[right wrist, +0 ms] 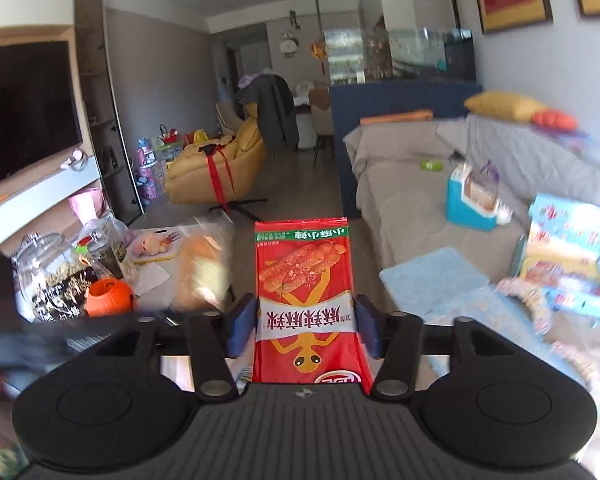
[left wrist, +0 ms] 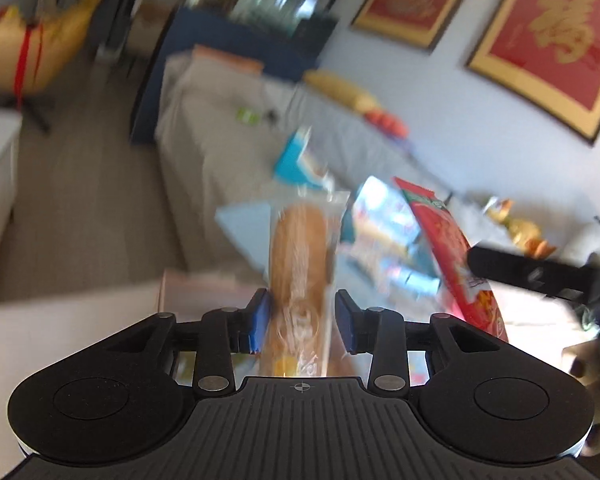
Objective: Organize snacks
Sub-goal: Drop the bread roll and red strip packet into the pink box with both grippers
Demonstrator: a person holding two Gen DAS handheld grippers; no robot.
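Note:
My left gripper [left wrist: 301, 322] is shut on a clear-wrapped long bread roll [left wrist: 299, 256] and holds it upright in the air. The view is blurred. My right gripper [right wrist: 305, 330] is shut on a red snack packet [right wrist: 304, 280] with a yellow lizard figure, held upright. The red packet also shows at the right of the left wrist view [left wrist: 452, 256], with the right gripper's black body [left wrist: 540, 272] beside it. The bread roll appears blurred left of the packet in the right wrist view [right wrist: 202, 272].
A grey sofa [right wrist: 404, 184] carries a blue snack bag [right wrist: 470, 196], a light blue cloth [right wrist: 432, 276] and colourful snack boxes [right wrist: 564, 240]. At the left a table [right wrist: 156, 272] holds a glass jar [right wrist: 44, 268], an orange pumpkin pot [right wrist: 108, 298] and bags.

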